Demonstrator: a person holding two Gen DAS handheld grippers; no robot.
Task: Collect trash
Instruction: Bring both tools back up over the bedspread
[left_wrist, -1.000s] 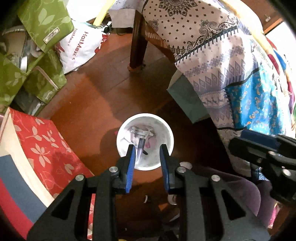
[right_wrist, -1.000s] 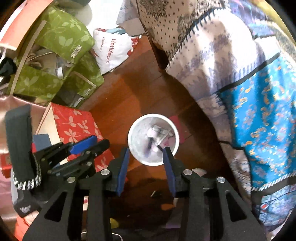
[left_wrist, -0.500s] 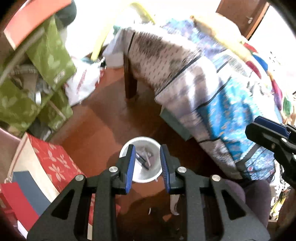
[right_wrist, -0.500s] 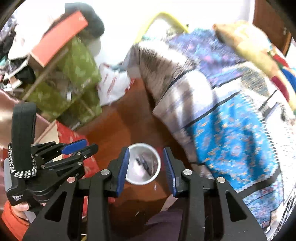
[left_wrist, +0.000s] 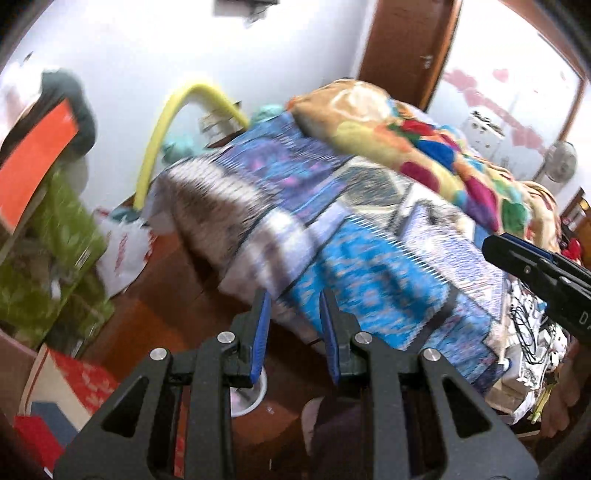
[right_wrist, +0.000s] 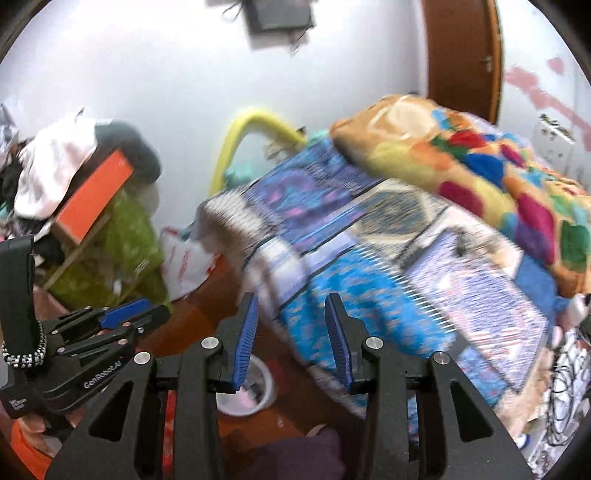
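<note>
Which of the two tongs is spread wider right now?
The right tongs: their blue pads stand clearly further apart than those of the left tongs. Both are empty, above the white bucket.

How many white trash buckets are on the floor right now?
1. The white bucket stands on the wooden floor beside the bed, partly hidden behind the right gripper. Others may be out of view.

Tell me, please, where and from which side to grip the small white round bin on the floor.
Grip the thin rim of the small white round bin, coming from above: it stands upright with its mouth open, partly hidden behind the open right gripper, so one finger goes inside, one outside.
</note>
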